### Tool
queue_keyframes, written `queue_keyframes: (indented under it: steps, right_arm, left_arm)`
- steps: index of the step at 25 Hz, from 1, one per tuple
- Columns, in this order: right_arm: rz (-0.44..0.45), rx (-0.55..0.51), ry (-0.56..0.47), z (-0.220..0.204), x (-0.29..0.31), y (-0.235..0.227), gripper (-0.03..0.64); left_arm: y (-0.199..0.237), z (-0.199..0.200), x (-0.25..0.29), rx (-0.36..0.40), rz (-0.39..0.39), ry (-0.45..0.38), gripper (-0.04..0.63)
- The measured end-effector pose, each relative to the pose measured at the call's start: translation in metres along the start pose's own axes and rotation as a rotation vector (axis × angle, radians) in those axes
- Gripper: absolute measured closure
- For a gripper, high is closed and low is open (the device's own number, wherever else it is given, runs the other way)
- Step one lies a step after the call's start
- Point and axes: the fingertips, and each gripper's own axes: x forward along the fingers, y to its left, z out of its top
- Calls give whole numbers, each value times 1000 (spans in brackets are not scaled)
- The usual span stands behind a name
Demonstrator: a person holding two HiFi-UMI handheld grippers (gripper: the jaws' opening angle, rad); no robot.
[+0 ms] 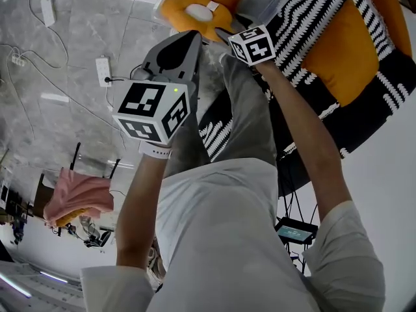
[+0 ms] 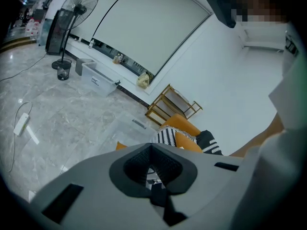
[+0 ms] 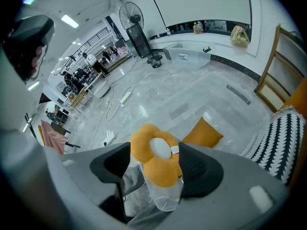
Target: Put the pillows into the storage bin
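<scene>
floor: pale grey marble floor (image 1: pixel 65 31), with everything below standing or lying on it.
seat: black-and-white striped upholstered seat (image 1: pixel 305 18) carrying a plump orange cushion (image 1: pixel 338 51), just beside the work spot.
far box: clear plastic lidded box (image 3: pixel 184 56) by the far wall, well apart.
task's thing: orange flower-shaped plush pillow with a white centre (image 3: pixel 153 152), low down beside the seat; translucent plastic shows under it, and i cannot tell if that is the bin.
second pillow: flat orange square pillow (image 3: pixel 204 134), near the flower one.
right gripper (image 3: pixel 153 151): jaws wide, the flower pillow seen between them, pads not pressing it.
left gripper (image 2: pixel 151 146): jaws together, nothing in them.
step, as i judge it: handling the flower pillow.
doing it well: keep the jaws wide past the petals, bite the thick ring, not the tag, and move slowly so the soft bulk doesn't snag.
</scene>
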Motion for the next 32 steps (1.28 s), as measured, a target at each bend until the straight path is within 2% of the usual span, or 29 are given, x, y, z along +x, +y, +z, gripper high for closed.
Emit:
queue_keyframes:
  steps: [7,11,19,26,32]
  right_arm:
    - [1,83,-107,-5,-40,-23,296]
    - [-28,149,-156,-14,-66,-43,296]
    - [-93,203,-250,-32,-117,-81,298]
    - [-240,243,-317,-55,-173,-134,302]
    - [-365,366,-338,-103,-214,-195,302]
  left_arm:
    - [-36,-5,23,48,-41,38,586]
    - [-64,-9,40,83,-75,64,587]
    - [-124,-17,84,159,-157,125,588]
    - [-171,-21,117,221,-207,181,588]
    - [-211,-33,143,257,-235,214,588]
